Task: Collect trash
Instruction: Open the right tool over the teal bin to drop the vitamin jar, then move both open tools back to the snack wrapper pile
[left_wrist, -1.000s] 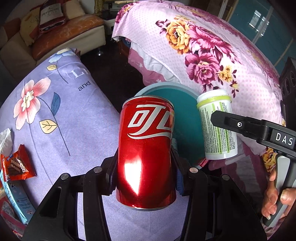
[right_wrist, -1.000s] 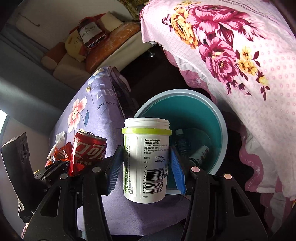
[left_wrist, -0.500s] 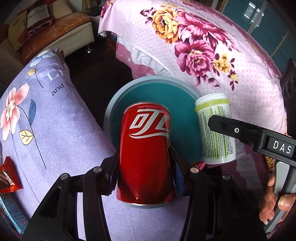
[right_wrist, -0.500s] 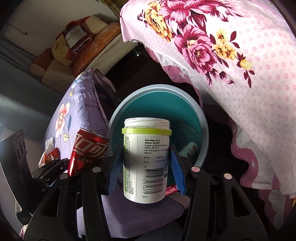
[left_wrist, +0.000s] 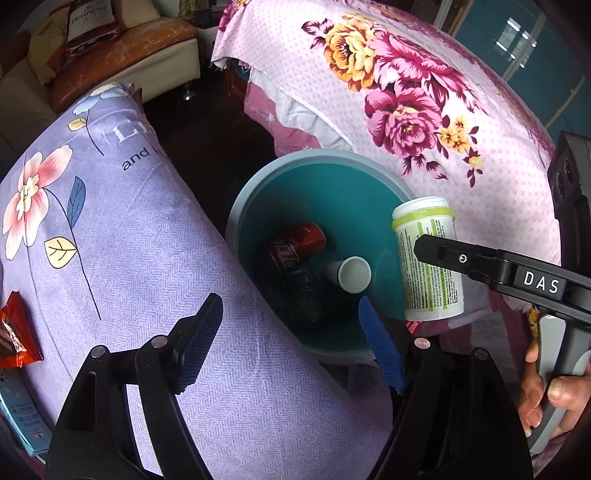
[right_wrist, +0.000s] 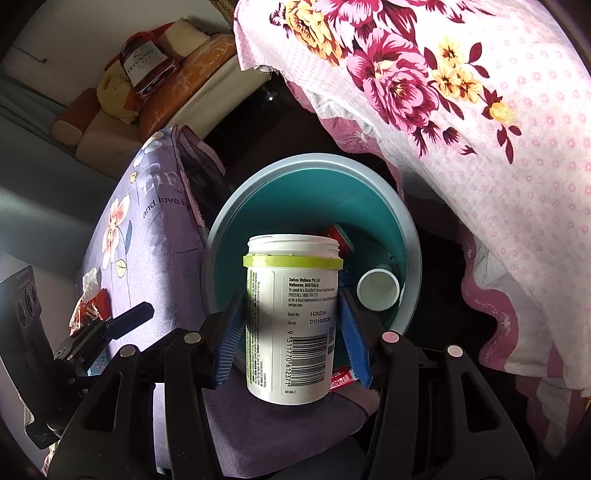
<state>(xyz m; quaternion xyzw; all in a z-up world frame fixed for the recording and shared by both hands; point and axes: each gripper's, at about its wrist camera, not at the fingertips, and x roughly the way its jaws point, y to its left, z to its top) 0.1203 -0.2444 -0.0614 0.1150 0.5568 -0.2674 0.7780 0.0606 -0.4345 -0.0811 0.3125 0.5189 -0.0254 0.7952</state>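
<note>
1. Left gripper (left_wrist: 290, 321): jaws spread, empty, over lilac floral cloth (left_wrist: 110, 240).
2. Right gripper (right_wrist: 291, 332): clamps white supplement bottle (right_wrist: 291, 325) above teal bin (right_wrist: 406, 236).
3. Red can (left_wrist: 295, 245) lies inside bin; sofa (left_wrist: 122, 33) behind.

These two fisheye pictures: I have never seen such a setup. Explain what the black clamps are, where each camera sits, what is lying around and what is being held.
No robot here: a person holds a two-finger clamp tool in each hand, and each tool has a camera looking along its fingers.

The left-wrist picture shows the left gripper open and empty above a teal bin. A red can lies inside the bin, beside a small white cup or cap. To the right you see the other tool and the person's right hand.

The right-wrist picture shows the right gripper shut on a white supplement bottle with a green band, held upright above the bin's near edge.

Around them: a purple flowered cloth with a red snack wrapper on it, and a pink flowered cloth beyond the bin.
</note>
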